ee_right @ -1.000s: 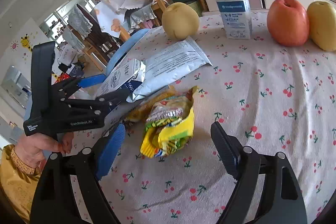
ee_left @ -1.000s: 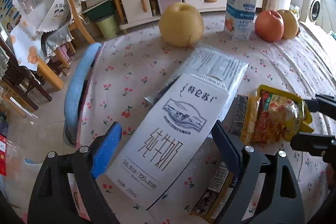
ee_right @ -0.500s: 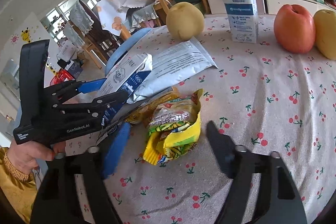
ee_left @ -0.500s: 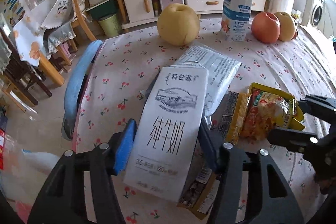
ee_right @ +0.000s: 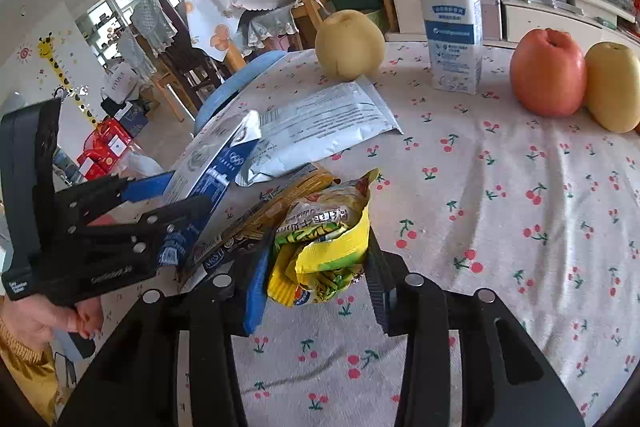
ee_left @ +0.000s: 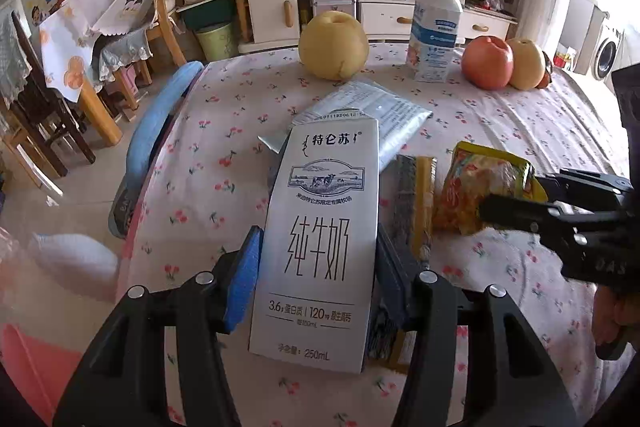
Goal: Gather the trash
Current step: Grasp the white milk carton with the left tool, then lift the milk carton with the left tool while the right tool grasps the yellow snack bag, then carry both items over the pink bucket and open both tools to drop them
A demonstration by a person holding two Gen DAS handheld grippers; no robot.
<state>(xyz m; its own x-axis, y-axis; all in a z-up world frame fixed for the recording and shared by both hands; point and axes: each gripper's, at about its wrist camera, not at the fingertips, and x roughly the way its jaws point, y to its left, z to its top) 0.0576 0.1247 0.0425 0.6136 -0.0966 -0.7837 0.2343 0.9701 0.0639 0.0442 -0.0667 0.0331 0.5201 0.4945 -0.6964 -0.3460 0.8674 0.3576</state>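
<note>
A second ago both my tongs stood wide, the left around the milk carton (ee_left: 320,235) and the right around the yellow snack bag (ee_right: 320,247). Now both have closed in. I read that as both grasps made at once, so two pieces of trash should be ready to lift off the table (ee_right: 500,207).

The left tongs (ee_left: 316,279) are narrowed onto the carton: the blue pad presses its left edge and the dark pad its right, low on the pack. From the right wrist view the carton's far end looks raised off the cloth, tilted up over the silver pouch (ee_right: 320,119), so I judge it is already carried, not just touched.

The right tongs (ee_right: 316,291) are drawn in to the width of the bag, pads against both sides of its crumpled yellow end. Whether the bag has left the table I cannot tell.

A flat brown wrapper (ee_right: 260,223) lies just beside the bag, partly under the carton, not gripped. That and the pouch remain to collect. The pear (ee_left: 334,45), bottle (ee_left: 434,31) and apple (ee_left: 487,62) stand well back.
</note>
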